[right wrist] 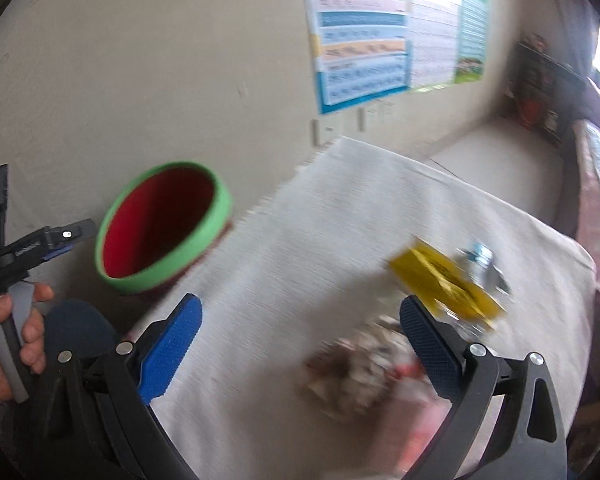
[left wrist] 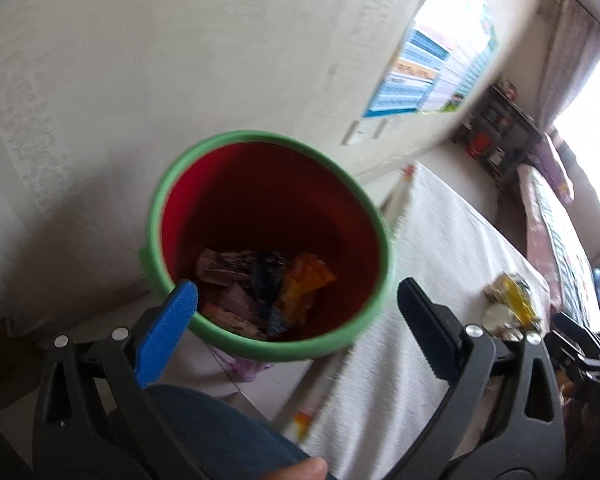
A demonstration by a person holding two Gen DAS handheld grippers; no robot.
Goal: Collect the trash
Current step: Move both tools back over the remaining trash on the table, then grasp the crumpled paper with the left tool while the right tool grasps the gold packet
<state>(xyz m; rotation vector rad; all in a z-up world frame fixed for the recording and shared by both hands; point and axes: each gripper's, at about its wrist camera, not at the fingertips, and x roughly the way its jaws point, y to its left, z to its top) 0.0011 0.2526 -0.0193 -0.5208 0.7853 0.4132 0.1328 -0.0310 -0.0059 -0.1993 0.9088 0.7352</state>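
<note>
Two grippers are seen, each with its jaws spread wide and nothing held between them. The left gripper (left wrist: 298,300) is poised just above a red bin (left wrist: 236,184) with a green rim, and the view runs straight down into it. At the bottom of the bin lies collected trash: a pinkish printed wrapper (left wrist: 224,268), a dark blue wrapper (left wrist: 266,276) and an orange wrapper (left wrist: 306,284), heaped together and touching. The bin is placed beside the edge of the bench (left wrist: 440,240), which is covered with a white cloth, and close to the pale wall (left wrist: 140,60). A denim-clad leg (left wrist: 204,428) is visible below the left gripper.

The right gripper (right wrist: 300,322) is held over the cloth-covered bench (right wrist: 300,240). More trash is left on the cloth: a yellow wrapper (right wrist: 440,280) near the right-hand finger, a bluish-silver piece (right wrist: 482,262) just behind it, and a crumpled brown-and-white heap (right wrist: 360,376) between the fingers and lower in the picture; these are blurred and cannot be told more exactly. From this view the bin (right wrist: 164,232) is seen at the left, off the bench's edge, and the person's left hand (right wrist: 12,332) is wrapped around a grey handle. Coloured posters (right wrist: 360,36) are fixed to the wall.
</note>
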